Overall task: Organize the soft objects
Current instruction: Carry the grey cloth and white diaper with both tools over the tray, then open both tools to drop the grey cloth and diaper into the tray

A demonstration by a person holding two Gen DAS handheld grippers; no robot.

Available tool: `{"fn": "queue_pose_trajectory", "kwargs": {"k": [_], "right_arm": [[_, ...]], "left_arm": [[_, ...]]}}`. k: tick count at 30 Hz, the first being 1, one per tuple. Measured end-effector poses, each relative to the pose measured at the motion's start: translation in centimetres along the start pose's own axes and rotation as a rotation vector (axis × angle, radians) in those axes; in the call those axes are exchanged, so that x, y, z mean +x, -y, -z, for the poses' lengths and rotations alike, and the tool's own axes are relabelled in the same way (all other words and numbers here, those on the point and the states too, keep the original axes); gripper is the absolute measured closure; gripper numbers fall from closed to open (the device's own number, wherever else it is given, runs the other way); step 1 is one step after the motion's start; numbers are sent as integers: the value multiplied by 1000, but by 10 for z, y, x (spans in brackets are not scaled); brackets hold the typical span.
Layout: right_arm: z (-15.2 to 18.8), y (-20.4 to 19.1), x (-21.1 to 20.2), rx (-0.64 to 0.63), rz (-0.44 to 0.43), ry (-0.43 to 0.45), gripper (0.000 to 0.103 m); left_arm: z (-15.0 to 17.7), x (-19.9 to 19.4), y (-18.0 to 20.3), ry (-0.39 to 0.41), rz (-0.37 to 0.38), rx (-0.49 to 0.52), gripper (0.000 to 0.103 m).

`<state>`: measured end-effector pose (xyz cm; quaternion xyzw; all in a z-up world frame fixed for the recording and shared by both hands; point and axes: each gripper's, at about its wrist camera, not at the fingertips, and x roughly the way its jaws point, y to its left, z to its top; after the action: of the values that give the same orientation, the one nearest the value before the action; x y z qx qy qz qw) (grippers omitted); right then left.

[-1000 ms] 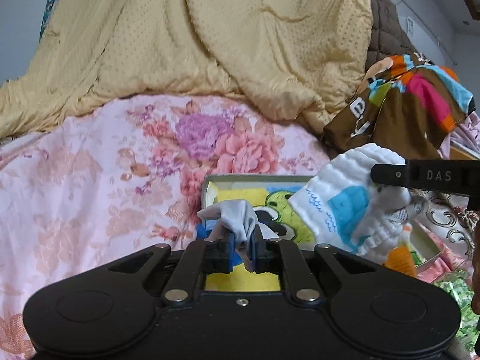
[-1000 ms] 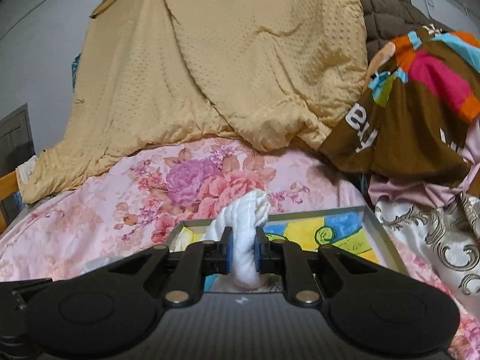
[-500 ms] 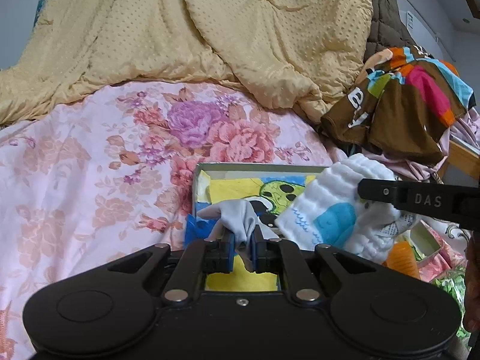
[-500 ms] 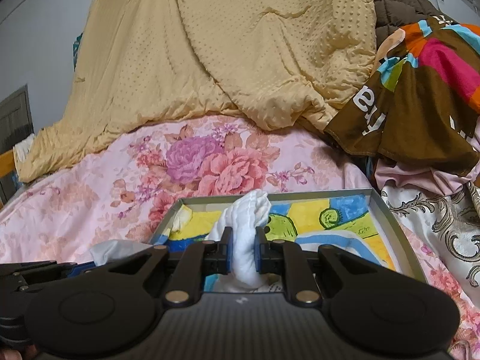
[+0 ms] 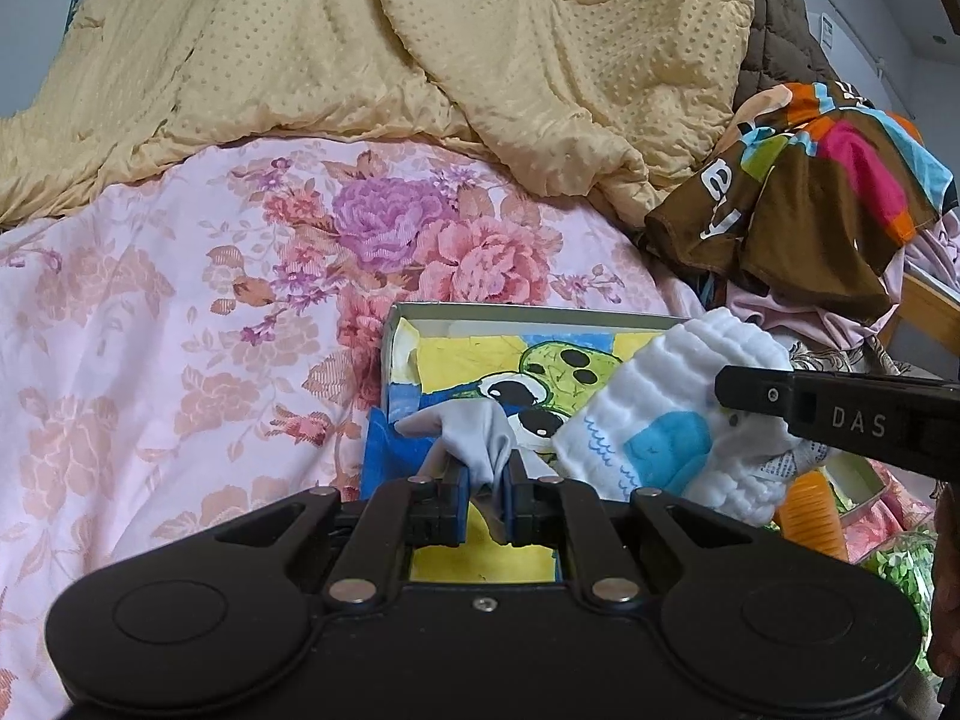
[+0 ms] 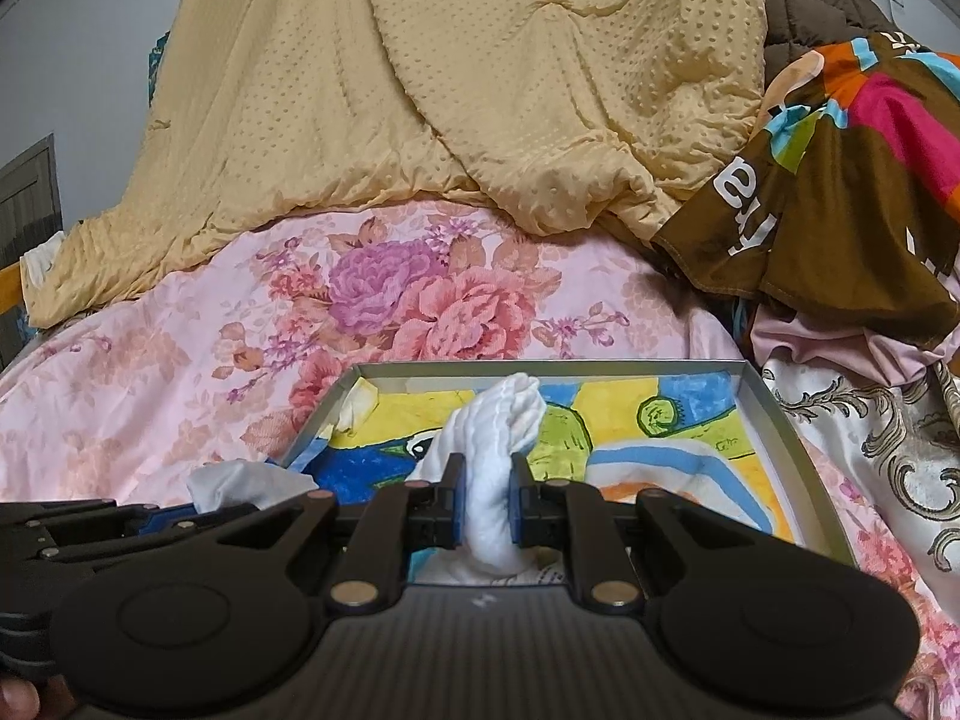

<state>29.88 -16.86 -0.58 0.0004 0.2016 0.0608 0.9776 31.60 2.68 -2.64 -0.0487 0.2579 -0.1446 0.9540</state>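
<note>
A: What is held by the left gripper (image 5: 486, 495)?

B: A pale grey cloth (image 5: 474, 435) is pinched between its blue-padded fingers (image 5: 457, 495), which are drawn narrow around the bunched fabric. The cloth is held over the near left corner of the tray (image 5: 516, 313).

A: And the right gripper (image 6: 487, 504)?

B: A white ribbed cloth (image 6: 498, 456) is clamped between its fingers, and the roll of fabric stands up above them. In the left wrist view a blue whale print can be seen on the same cloth (image 5: 672, 426), which hangs over the right part of the tray; the right gripper's finger, marked "DAS", is seen there from the side (image 5: 840, 417).

A: How is the tray described?

B: A shallow grey tray with a cartoon picture in yellow, blue and green on its floor is shown lying on the bed. A floral pink bedspread (image 5: 180, 330) is spread under it.

A: What else is seen?

B: A yellow dotted quilt (image 6: 480, 78) is heaped behind the tray, and a brown multicoloured garment (image 6: 840, 180) is piled to the right. In the right wrist view the grey cloth (image 6: 246, 483) is seen just beside the tray's left wall, where the left gripper (image 6: 90, 525) enters the picture.
</note>
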Motion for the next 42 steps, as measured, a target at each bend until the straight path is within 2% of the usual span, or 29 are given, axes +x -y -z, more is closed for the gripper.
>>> {"fn": "queue_pose_trajectory", "kwargs": {"k": [10,17,25,26,28,33,38,42], "right_arm": [[1,0,3,-10,3,-29,87],[3,2,5,-12,14,-54,86],[4,6,5,-17,31,-75,79],[5,6,5,-23,37,-77,78],[6,7,5,-30,48,-82,75],[5,9,3,-25,57,-85,68],[5,13,-3,-23,65,-83,55],[3,16,-12,-13,69,-69,44]], "left_arm": [[3,10,4,-76,-10,27,90],[4,10,6,-81,-7,36,89],[3,8,8,-75,-10,35,81],[3,8,8,-73,-12,32,79],[3,7,7,-68,-14,26,70],[2,3,6,-51,-4,22,58],[1,-4,10,-32,-7,23,50],[0,-14,12,-12,-20,25,34]]}}
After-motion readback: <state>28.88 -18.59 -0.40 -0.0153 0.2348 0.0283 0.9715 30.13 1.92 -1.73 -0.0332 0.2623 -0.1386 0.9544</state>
